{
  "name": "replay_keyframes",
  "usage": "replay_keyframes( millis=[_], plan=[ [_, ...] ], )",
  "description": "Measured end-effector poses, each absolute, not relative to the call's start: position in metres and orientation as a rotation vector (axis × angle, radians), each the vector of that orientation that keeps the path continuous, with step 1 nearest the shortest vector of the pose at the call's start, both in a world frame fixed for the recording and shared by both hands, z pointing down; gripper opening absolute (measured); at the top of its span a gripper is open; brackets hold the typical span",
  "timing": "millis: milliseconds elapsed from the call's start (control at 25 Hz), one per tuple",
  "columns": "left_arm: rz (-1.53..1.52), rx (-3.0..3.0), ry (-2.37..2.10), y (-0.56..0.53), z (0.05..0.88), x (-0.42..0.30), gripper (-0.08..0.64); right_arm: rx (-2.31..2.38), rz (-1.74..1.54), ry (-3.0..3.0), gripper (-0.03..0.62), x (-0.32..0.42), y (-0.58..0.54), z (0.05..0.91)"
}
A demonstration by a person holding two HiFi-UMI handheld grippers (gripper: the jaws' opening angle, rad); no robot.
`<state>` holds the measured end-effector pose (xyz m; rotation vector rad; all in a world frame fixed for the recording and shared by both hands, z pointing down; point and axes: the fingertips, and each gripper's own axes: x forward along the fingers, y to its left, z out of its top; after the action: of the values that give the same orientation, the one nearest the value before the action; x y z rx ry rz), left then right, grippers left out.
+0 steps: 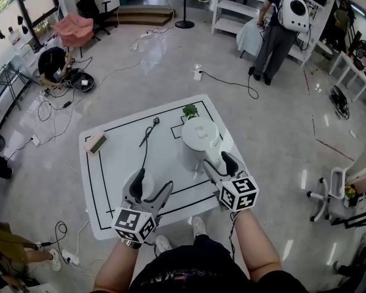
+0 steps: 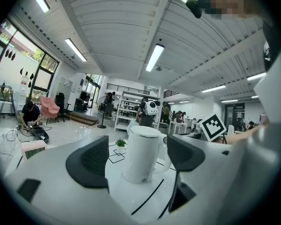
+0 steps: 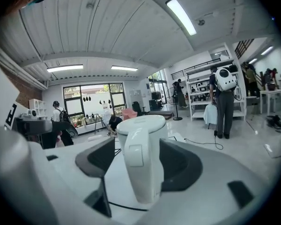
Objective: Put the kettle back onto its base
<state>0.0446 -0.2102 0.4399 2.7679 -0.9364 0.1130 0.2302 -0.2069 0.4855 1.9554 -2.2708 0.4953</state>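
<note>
The white kettle [image 1: 198, 138] stands upright on the white table [image 1: 116, 170], right of centre. Its handle [image 3: 139, 165] sits between the jaws of my right gripper [image 1: 218, 162] [image 3: 141, 168], which is open, with a gap on each side. My left gripper [image 1: 154, 183] [image 2: 138, 159] is open and empty near the front edge, aimed at the kettle [image 2: 141, 153] from a short way off. A black cord [image 1: 147, 140] with a plug runs down the table and goes under the left gripper. I cannot make out the base.
A small potted plant [image 1: 190, 110] stands behind the kettle, and a small green and pink box [image 1: 96, 143] lies at the table's left edge. Black lines mark the tabletop. A person with a backpack [image 1: 282, 23] stands far back, and a chair [image 1: 337, 195] is at the right.
</note>
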Motion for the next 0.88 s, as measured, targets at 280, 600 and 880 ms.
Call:
replay_keyframes(
  millis=[280,600,880],
  plan=[
    [0.137,2.765,-0.963,-0.214,0.439,0.055,0.377,1.874,0.539,-2.259,0.282,0.229,-0.219,0.512],
    [0.135,2.748,-0.996,-0.222,0.442,0.061,0.376,1.802,0.564,-2.238,0.256,0.230,-0.229,0.534],
    [0.127,2.731,-1.017,-0.223,0.443,0.060,0.376,1.750,0.535,-2.184,0.173,0.232,-0.228,0.534]
  ],
)
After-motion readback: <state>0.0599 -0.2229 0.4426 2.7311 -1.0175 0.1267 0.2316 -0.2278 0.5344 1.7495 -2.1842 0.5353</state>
